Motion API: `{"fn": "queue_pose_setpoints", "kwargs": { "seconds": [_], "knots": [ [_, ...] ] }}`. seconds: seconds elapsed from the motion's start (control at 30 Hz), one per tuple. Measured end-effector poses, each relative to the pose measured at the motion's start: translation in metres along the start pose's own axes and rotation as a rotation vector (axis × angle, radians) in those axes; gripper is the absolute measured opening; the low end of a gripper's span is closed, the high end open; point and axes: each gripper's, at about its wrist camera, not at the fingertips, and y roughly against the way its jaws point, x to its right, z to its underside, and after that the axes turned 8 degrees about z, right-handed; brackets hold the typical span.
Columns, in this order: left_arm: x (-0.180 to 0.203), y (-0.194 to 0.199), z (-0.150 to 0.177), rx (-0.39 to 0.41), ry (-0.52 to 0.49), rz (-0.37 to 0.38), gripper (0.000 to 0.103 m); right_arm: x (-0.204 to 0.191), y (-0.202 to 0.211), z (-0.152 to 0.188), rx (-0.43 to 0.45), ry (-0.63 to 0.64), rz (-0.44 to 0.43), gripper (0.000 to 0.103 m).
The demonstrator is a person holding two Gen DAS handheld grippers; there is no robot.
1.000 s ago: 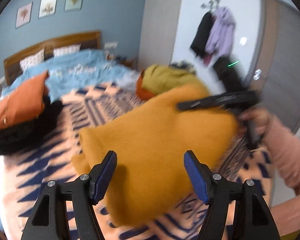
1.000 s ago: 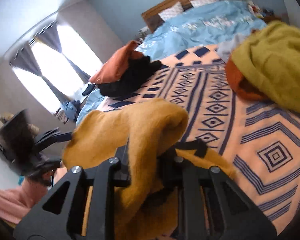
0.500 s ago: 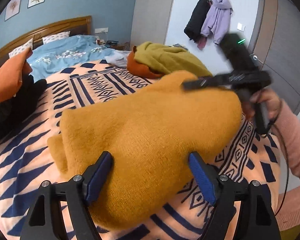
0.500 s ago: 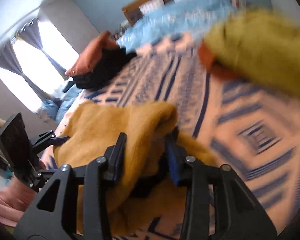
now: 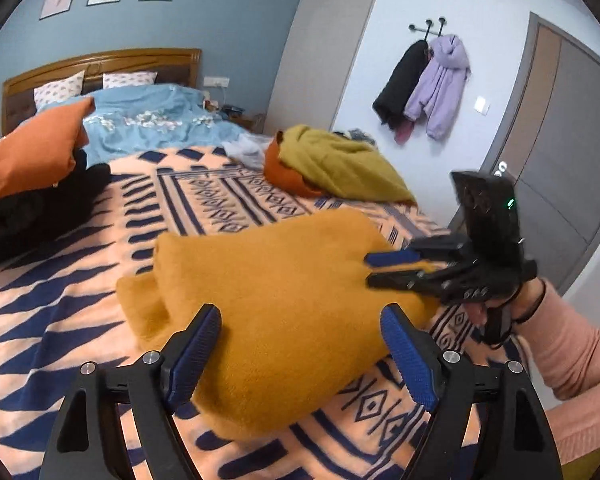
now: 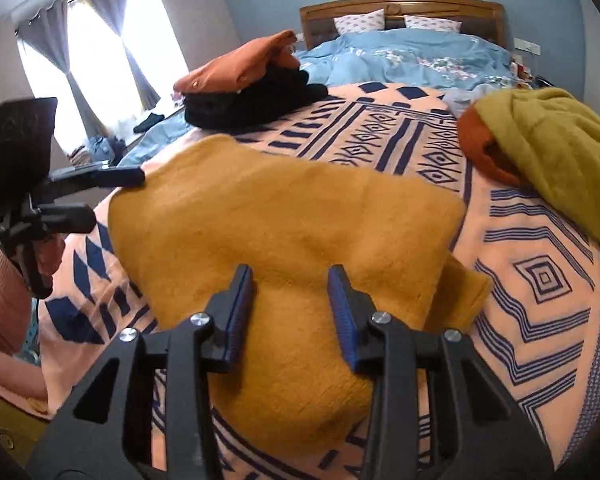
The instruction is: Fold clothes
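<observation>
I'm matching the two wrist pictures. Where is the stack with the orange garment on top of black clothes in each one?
Left wrist view: orange and black stack at the far left edge, on the bed.
Right wrist view: the stack at upper centre-left, near the window.
Shared landmark: wooden headboard.

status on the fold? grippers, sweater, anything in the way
Left gripper open, right gripper open, nothing held. Mustard sweater folded on patterned blanket. Olive garment beside it, apart.

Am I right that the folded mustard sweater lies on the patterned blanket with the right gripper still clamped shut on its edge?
Not quite: the right gripper is open, its pads clear of the mustard sweater, as the right wrist view shows. The sweater does lie on the patterned blanket.
</observation>
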Motion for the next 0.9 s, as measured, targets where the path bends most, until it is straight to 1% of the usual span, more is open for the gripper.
{"fn": "queue_pose_setpoints", "kwargs": {
  "seconds": [0.03,0.13,0.17,0.23,0.3,0.33,0.4,0.5,0.63,0.67,0.73,0.77,0.8,0.9],
  "knots": [
    [-0.003,-0.006,0.002,-0.019,0.007,-0.014,0.084,-0.002,0.002,-0.001,-0.001,0.002,0.002,0.041],
    [-0.007,-0.018,0.01,-0.042,0.005,-0.045,0.084,-0.009,0.01,-0.011,0.016,0.001,0.01,0.041],
    [-0.008,-0.019,0.011,-0.045,0.006,-0.051,0.084,-0.012,0.014,-0.015,0.022,0.0,0.012,0.041],
    [-0.008,-0.018,0.012,-0.04,0.012,-0.052,0.084,-0.018,0.027,-0.019,0.073,-0.003,0.001,0.042],
    [-0.009,-0.018,0.012,-0.039,0.016,-0.054,0.084,-0.024,0.029,-0.017,0.082,0.027,0.013,0.046],
    [-0.009,-0.018,0.013,-0.038,0.017,-0.058,0.084,-0.025,0.022,-0.014,0.057,0.038,0.032,0.046],
    [-0.006,-0.019,0.013,-0.039,0.009,-0.081,0.085,-0.019,0.006,-0.006,0.004,0.021,0.04,0.046],
    [0.002,-0.022,0.015,-0.035,-0.012,-0.127,0.086,-0.013,-0.001,0.003,0.034,-0.003,0.034,0.046],
    [0.004,-0.016,0.016,-0.008,0.003,-0.152,0.087,-0.013,0.001,0.003,0.046,-0.025,0.036,0.049],
    [0.006,-0.012,0.016,0.008,0.009,-0.163,0.087,-0.015,0.003,0.002,0.043,-0.023,0.039,0.051],
    [0.005,0.003,0.015,0.052,0.048,-0.185,0.087,-0.016,0.009,-0.001,0.04,-0.033,0.017,0.062],
    [0.003,0.01,0.016,0.069,0.072,-0.19,0.087,-0.016,0.013,-0.002,0.044,-0.04,0.013,0.073],
    [-0.001,0.02,0.018,0.087,0.103,-0.187,0.087,-0.017,0.018,-0.003,0.048,-0.047,0.009,0.081],
    [-0.014,0.042,0.026,0.111,0.189,-0.168,0.087,-0.02,0.027,-0.005,0.055,-0.039,0.016,0.082]
  ]
}}
